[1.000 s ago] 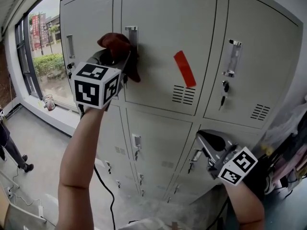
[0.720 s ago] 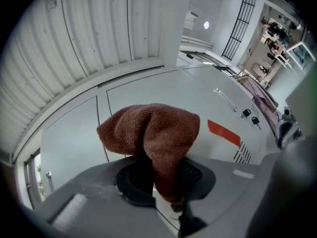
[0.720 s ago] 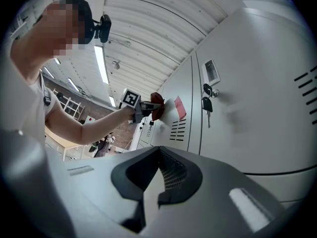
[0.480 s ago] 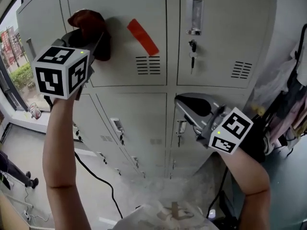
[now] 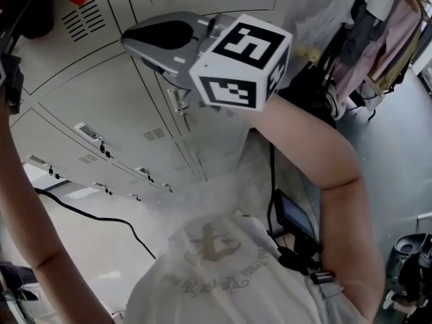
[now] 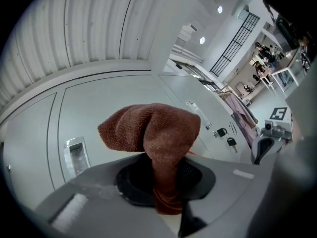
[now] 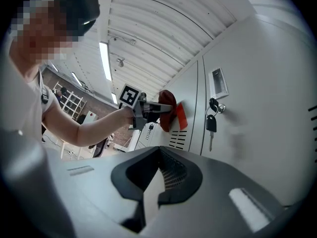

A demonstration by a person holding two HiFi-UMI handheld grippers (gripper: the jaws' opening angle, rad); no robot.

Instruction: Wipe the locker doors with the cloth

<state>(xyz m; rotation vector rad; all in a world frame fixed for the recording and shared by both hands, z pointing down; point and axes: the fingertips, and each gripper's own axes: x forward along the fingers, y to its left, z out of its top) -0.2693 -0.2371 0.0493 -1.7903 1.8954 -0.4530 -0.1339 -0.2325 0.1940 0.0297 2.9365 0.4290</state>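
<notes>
Cloth: brown, bunched, pinched at its tail in the left claw, whose jaws are closed tight on it. Its long axis runs out along the jaws and ends in a folded head that leans left. Grey locker doors lie straight ahead of that head.

From the right gripper view, the cloth sits high on an upper door, just beside a slanted red strip and above a vent. It looks pressed to the panel, but contact cannot be confirmed. Keys hang in the lock of the next door over.

Right claw: jaws drawn together, nothing between them. It is held lower, in front of the doors and well apart from the cloth. In the head view it points toward the lower doors.

Judgement: the left arm alone carries the wipe. The cloth head already faces the panel, so the next stroke is a sideways or downward drag across the door face. The right claw is too far off to help.
</notes>
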